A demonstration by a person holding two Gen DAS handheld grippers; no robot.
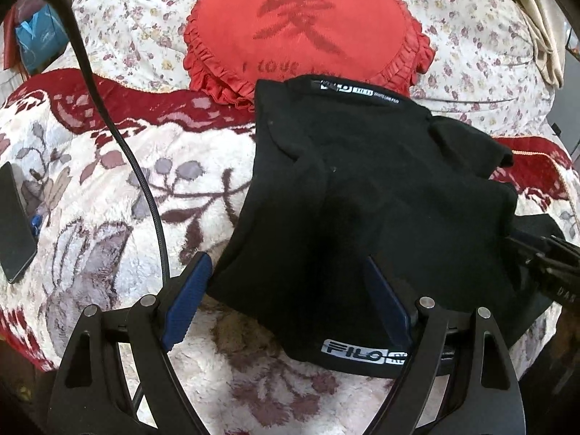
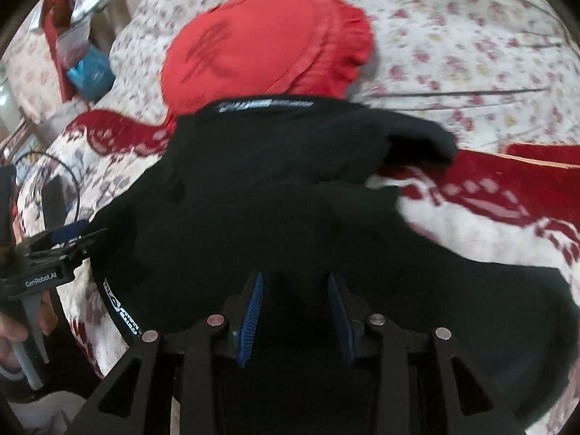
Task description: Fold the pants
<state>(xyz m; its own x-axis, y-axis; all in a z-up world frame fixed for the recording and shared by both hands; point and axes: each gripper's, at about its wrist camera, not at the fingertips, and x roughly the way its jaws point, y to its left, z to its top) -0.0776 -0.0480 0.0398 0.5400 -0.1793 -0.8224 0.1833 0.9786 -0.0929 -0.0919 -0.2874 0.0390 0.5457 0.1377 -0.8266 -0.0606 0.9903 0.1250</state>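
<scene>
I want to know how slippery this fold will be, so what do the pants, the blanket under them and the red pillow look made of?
Pants: matte black knit, probably cotton jersey; soft drape, printed logo band.
Blanket: plush fleece, fuzzy pile, floral print.
Pillow: red woven cloth with slight sheen, maybe satin; ruffled edge.

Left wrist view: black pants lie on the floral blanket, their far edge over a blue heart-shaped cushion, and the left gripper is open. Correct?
Not quite: the cushion is red, not blue, as the left wrist view shows. The rest holds: the black pants lie on the floral blanket, and the left gripper is open.
</scene>
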